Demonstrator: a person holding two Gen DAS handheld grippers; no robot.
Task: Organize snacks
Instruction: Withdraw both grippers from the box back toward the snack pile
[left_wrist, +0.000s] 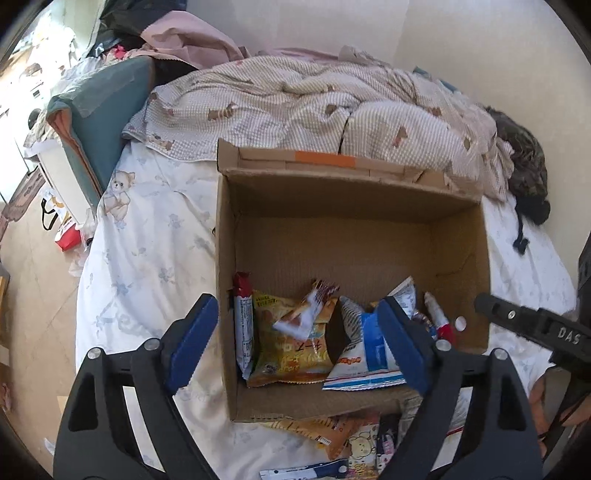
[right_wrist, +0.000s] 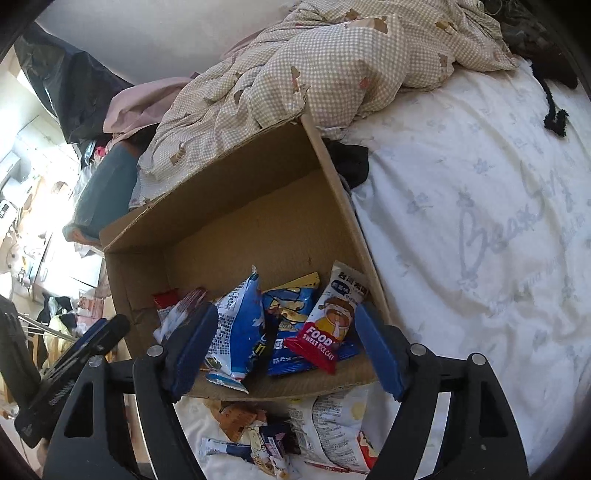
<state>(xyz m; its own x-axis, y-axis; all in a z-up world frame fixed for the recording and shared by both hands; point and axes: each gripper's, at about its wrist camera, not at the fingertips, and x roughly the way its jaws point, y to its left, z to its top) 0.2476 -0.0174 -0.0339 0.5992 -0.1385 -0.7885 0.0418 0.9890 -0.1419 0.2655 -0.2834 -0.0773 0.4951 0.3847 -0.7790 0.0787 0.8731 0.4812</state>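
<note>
Cardboard box (left_wrist: 351, 236) open-topped on the bedsheet (left_wrist: 155, 258), so packets can drop straight in; snacks (left_wrist: 295, 332) crowded along its near wall, far half bare; more packets (right_wrist: 332, 424) loose on sheet just outside that wall, presumably next to go in; left gripper (left_wrist: 295, 339) spread wide above box, nothing between pads; right gripper (right_wrist: 284, 350) likewise spread, empty, over rice cake packet (right_wrist: 328, 325) lying in box.
</note>
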